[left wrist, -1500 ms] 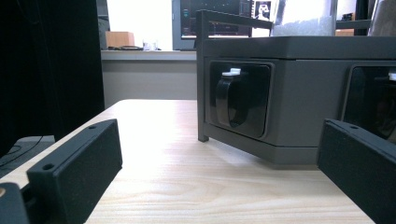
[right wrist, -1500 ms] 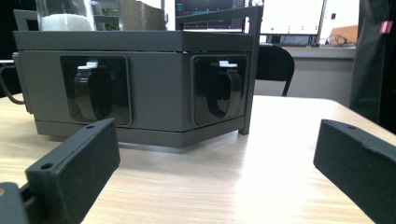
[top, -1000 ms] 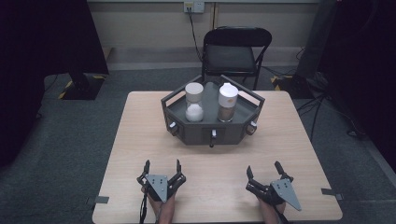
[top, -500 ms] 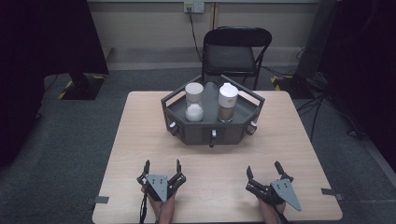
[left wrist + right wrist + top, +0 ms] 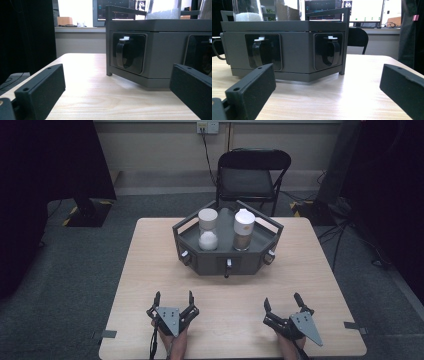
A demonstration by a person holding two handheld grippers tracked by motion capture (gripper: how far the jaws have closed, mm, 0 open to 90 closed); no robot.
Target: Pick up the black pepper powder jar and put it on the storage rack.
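Note:
A dark grey six-sided rack (image 5: 200, 261) stands at the table's far middle, with black handles set in its side panels (image 5: 128, 53) (image 5: 264, 52). Two clear jars stand in it: the left jar (image 5: 208, 229) holds white grains, the right jar (image 5: 243, 229) holds brown powder under a white lid. My left gripper (image 5: 173, 298) rests open near the table's front edge, left of centre, nothing between its jaws. My right gripper (image 5: 282, 301) rests open at the front right, also with nothing in it. Both point toward the rack, a good gap short of it.
The wooden table (image 5: 150, 270) is bare between the grippers and the rack. A black folding chair (image 5: 252, 175) stands behind the far edge. Cables (image 5: 345, 227) run on the floor at the right, and a dark stand base (image 5: 87, 212) sits at the left.

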